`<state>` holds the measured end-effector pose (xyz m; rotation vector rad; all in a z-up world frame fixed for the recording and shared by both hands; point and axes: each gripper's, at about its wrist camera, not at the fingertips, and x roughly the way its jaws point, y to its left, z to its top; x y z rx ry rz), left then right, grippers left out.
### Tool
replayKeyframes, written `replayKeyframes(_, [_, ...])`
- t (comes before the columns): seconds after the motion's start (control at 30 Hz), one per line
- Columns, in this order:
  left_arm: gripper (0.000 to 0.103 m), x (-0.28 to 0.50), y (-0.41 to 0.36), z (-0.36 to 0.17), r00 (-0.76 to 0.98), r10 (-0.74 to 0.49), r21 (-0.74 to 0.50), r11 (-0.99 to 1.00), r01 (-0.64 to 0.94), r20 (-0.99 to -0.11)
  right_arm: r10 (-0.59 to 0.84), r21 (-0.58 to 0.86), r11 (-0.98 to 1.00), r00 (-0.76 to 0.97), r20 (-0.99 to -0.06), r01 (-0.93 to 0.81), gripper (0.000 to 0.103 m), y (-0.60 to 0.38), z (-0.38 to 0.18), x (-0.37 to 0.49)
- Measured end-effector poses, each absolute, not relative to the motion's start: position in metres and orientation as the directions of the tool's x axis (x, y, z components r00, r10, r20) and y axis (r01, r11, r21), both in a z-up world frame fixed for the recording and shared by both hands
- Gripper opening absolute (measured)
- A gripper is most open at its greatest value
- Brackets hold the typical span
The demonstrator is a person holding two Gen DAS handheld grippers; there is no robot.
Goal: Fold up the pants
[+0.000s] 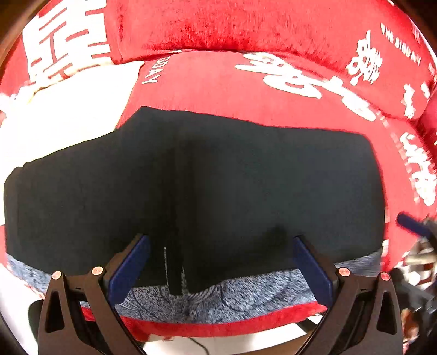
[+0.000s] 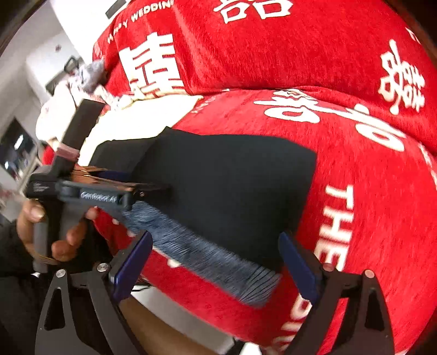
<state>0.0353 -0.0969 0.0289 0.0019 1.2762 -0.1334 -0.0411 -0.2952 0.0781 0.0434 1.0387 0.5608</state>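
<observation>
Black pants lie folded and flat on a red sofa seat, with a grey-blue knit band showing along their near edge. My left gripper hovers over that near edge, open, with only cloth beneath its blue pads. In the right wrist view the pants reach to my right gripper, which is open above their near right corner and the grey-blue band. The left gripper shows side-on at the pants' left part, held by a hand.
A white cloth lies on the seat left of the pants. Red back cushions with white lettering stand behind. The seat's front edge runs just below the band, with floor beyond. Bare red seat lies right of the pants.
</observation>
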Motion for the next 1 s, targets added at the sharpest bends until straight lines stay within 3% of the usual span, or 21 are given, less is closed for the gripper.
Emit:
replayKeyframes(0.03, [0.103,0.037,-0.101,0.019,0.255,-0.064,-0.038,0.994,0.105,-0.965,0.473,0.305,0.847,0.354,-0.807,-0.436,0.095,-0.294,0.075,-0.031])
replayKeyframes(0.17, [0.103,0.040,-0.091,0.008,0.227,-0.131,-0.122,0.991,0.053,-0.965,0.495,0.337,0.807,0.244,-0.834,-0.484,0.095,-0.288,0.048,0.004])
replayKeyframes(0.4, [0.103,0.038,-0.088,0.010,0.243,-0.124,-0.112,0.992,0.063,-0.962,0.383,0.195,0.786,0.214,-0.899,-0.587,0.095,-0.265,0.047,0.046])
replayKeyframes(0.53, [0.103,0.035,-0.092,0.008,0.250,-0.115,-0.103,0.993,0.062,-0.961,0.331,0.106,0.800,0.287,-0.899,-0.591,0.095,-0.268,0.061,0.052])
replayKeyframes(0.7, [0.103,0.039,-0.096,0.007,0.248,-0.118,-0.106,0.992,0.061,-0.962,0.218,-0.002,0.791,0.285,-0.933,-0.612,0.100,-0.260,0.028,0.067])
replayKeyframes(1.0, [0.103,0.038,-0.094,0.007,0.251,-0.123,-0.110,0.992,0.064,-0.960,0.250,-0.034,0.755,0.335,-0.909,-0.655,0.098,-0.274,0.083,0.039])
